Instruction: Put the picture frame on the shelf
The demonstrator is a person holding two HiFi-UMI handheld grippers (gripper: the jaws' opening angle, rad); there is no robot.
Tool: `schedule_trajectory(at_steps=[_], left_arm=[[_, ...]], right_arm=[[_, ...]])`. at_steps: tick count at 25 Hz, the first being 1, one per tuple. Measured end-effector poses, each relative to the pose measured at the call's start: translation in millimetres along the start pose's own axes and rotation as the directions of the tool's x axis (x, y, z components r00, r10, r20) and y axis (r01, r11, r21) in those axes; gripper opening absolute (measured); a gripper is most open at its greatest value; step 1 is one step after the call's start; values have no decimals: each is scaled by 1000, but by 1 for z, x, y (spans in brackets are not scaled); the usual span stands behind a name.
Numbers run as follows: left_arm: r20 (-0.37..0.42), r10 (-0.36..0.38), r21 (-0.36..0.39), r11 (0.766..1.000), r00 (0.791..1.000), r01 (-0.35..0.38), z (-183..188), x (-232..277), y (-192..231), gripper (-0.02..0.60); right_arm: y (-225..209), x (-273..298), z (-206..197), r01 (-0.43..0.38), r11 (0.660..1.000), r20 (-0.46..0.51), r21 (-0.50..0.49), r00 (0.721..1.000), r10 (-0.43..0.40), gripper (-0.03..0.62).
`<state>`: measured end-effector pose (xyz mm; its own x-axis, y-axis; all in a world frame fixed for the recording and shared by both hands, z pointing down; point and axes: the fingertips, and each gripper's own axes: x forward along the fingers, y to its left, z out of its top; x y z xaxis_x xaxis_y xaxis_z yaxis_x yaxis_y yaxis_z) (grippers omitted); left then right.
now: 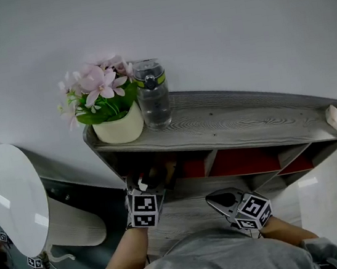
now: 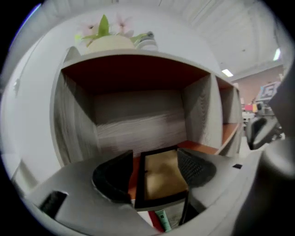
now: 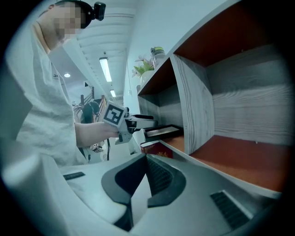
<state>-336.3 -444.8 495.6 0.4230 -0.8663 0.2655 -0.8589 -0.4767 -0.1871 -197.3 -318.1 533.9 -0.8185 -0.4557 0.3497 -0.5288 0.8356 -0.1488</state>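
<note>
Two claws face one shelf [image 1: 235,124]: the left claw [image 2: 156,173] clamps the single picture frame [image 2: 161,184] at a lower compartment's mouth, and the right claw [image 3: 147,175] is closed, empty. One flowerpot [image 1: 118,128] and one bottle [image 1: 152,95] stand on top.

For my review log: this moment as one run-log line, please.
left gripper: shut on black-rimmed tan picture frame, at left compartment of grey wooden shelf | right gripper: shut, empty

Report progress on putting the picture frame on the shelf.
Done: the picture frame is picked up and brought to the shelf, at its left compartment. In hand: the left gripper is shut on it, flat at the opening. Left: set it down, release. The right gripper is shut, empty.
</note>
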Motion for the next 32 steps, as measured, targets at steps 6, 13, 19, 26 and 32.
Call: schedule_trajectory(at_steps=[6,13,19,26,32], left_arm=[[-107,-229,412,875,967,253,-19,-29,-38,267],[-217,-305,574,728,927,374,-32,-27,-53,166],[-195,-286,496,796,938,346,-25,-8,-64,130],[-179,-195,482,837,964,259,-20,13,-52,98],[-174,-187,481,841,967,249,-18,18,-50,95]], right_arm=[[0,-1,0,-2,1000,5,7,1000,2,14],[4,0,1,-5,1000,4,4,1000,5,14],[0,-5,0,14,1000,6,16,1000,-14,14],[-4,-7,0,24,999,13,23,1000,-25,14],[-8,-7,3,27,999,22,29,999,-28,15]])
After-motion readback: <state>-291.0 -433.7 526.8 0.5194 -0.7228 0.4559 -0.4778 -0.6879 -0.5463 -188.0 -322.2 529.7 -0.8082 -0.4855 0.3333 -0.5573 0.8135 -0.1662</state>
